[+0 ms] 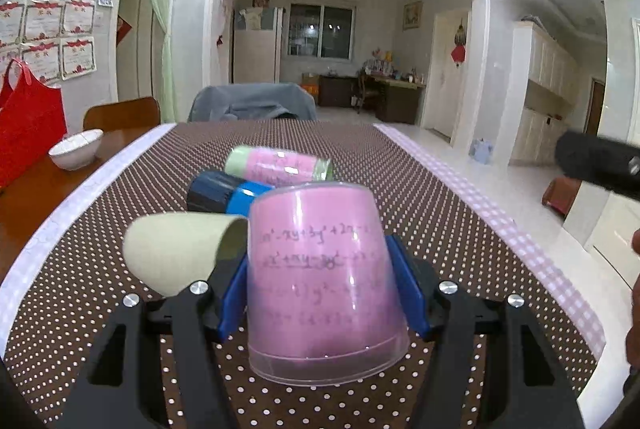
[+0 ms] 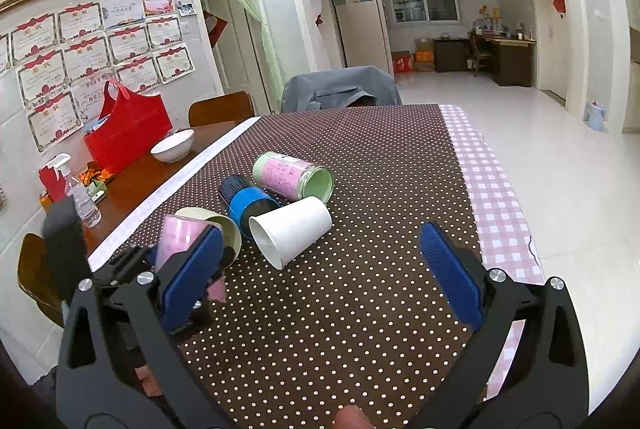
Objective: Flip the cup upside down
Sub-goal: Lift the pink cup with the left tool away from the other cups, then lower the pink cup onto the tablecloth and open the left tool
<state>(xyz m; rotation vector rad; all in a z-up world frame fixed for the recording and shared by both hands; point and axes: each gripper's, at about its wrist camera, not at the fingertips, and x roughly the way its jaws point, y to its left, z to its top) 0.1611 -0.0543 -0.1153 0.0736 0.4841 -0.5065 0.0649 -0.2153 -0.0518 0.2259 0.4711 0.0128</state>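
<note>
My left gripper (image 1: 322, 293) is shut on a clear plastic cup with pink paper inside (image 1: 320, 281). The cup is upside down, its wide rim low over the dotted tablecloth (image 1: 440, 221). The same cup (image 2: 180, 235) shows in the right wrist view, partly hidden behind my right gripper's left finger. My right gripper (image 2: 324, 273) is open and empty above the cloth. On the cloth lie a pale green cup (image 1: 176, 257), a blue and black cup (image 2: 248, 201), a white cup (image 2: 292, 229) and a green and pink cup (image 2: 292, 175), all on their sides.
A white bowl (image 2: 173, 145), a red bag (image 2: 128, 133) and a spray bottle (image 2: 80, 193) stand on the bare wood at the left. A chair draped in grey cloth (image 2: 340, 89) is at the table's far end. The cloth's checked border (image 2: 492, 197) hangs off the right edge.
</note>
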